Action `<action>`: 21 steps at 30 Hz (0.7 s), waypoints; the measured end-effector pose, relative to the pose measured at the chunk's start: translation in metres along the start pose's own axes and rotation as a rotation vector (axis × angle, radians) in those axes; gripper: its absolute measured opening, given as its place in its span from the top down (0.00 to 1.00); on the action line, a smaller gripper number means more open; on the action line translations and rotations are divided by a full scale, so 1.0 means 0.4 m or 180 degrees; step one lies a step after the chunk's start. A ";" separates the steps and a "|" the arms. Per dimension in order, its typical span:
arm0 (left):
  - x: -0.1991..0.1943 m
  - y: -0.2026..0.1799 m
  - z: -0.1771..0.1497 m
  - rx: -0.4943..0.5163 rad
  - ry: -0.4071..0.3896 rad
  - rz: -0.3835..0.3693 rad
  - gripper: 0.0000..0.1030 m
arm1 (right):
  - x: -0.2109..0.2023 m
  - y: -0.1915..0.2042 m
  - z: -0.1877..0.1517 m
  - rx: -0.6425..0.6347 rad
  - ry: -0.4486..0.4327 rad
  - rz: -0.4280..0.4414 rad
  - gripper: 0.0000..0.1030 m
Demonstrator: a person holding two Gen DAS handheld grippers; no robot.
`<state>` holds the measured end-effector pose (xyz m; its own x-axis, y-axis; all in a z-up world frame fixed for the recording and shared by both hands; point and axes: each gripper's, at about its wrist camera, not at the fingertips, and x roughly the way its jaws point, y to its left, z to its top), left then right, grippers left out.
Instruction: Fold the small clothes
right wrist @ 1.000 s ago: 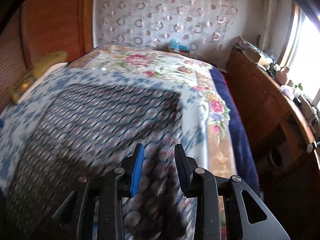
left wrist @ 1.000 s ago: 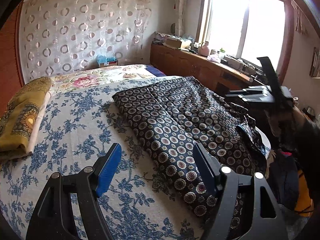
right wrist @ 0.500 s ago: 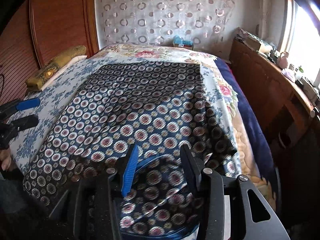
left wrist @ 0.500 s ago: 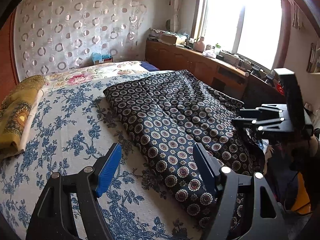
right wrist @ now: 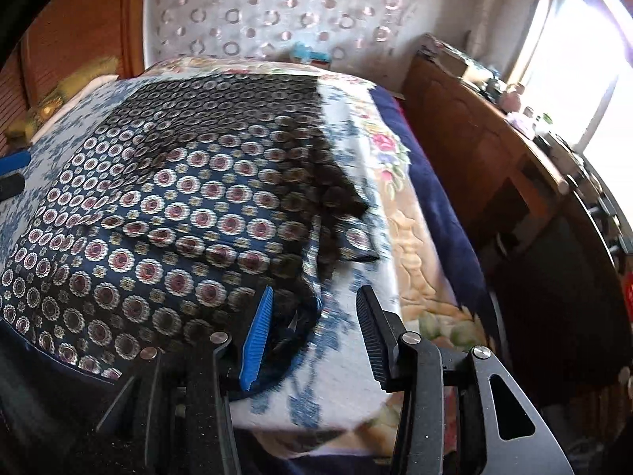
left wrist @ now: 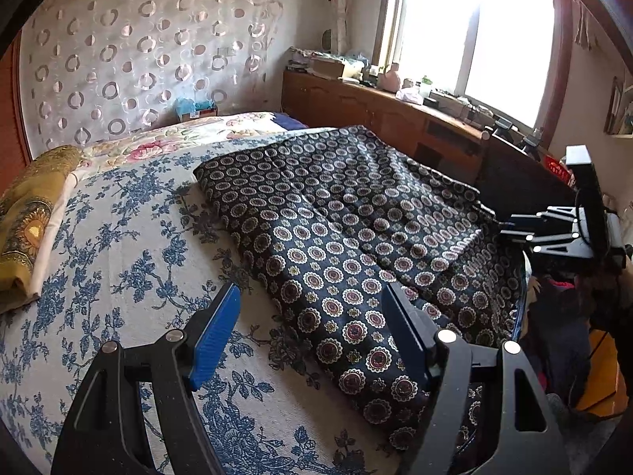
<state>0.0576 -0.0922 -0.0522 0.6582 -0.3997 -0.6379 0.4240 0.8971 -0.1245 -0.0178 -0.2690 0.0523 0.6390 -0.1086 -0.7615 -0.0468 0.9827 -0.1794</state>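
Navy cloth printed with rings of white and maroon, the garment (left wrist: 348, 229) lay spread flat across the bed (left wrist: 118, 245), on a cream bedspread with blue flowers. It ran from the middle of the bed to the near edge, where its hem hung over.

The left gripper (left wrist: 312, 332) hovered above the near part of the bed with its jaws wide apart and nothing between them. The garment's near left edge lay below it: the right finger (left wrist: 407, 336) stood over the patterned cloth, and the blue-padded left finger (left wrist: 215, 332) over bare bedspread beside it. No pad touched the fabric.

The right gripper (right wrist: 312, 332) was at the garment's near right corner, jaws partly apart and holding nothing. In the right wrist view, which was blurred, a dark, rumpled bit of the garment's edge lay below the gap just beside the blue pad, while the black finger (right wrist: 376, 336) stood over plain bedspread to the right of the cloth. In the left wrist view the same gripper (left wrist: 518, 229) showed at the far right, just past the garment's edge.

A folded yellow cloth (left wrist: 27, 217) sat at the left side of the bed, well apart from the garment. A wooden cabinet (left wrist: 395, 118) ran under the window.
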 end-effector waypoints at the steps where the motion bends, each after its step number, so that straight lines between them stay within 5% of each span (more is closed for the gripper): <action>1: 0.003 0.001 -0.001 -0.0003 0.0018 -0.0001 0.28 | -0.005 -0.005 -0.002 0.0023 -0.0020 0.0004 0.56; 14: 0.056 0.003 -0.032 -0.0059 0.0356 -0.0006 0.28 | 0.034 -0.012 -0.024 0.0152 -0.0013 0.0398 0.56; 21: 0.061 0.002 -0.043 -0.0119 0.0469 -0.0182 0.51 | 0.036 -0.036 -0.038 0.0140 -0.0032 0.0655 0.56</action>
<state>0.0635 -0.0979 -0.0809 0.5342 -0.4207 -0.7332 0.4330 0.8811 -0.1901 -0.0196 -0.2871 0.0347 0.6270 0.0965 -0.7730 -0.1438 0.9896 0.0069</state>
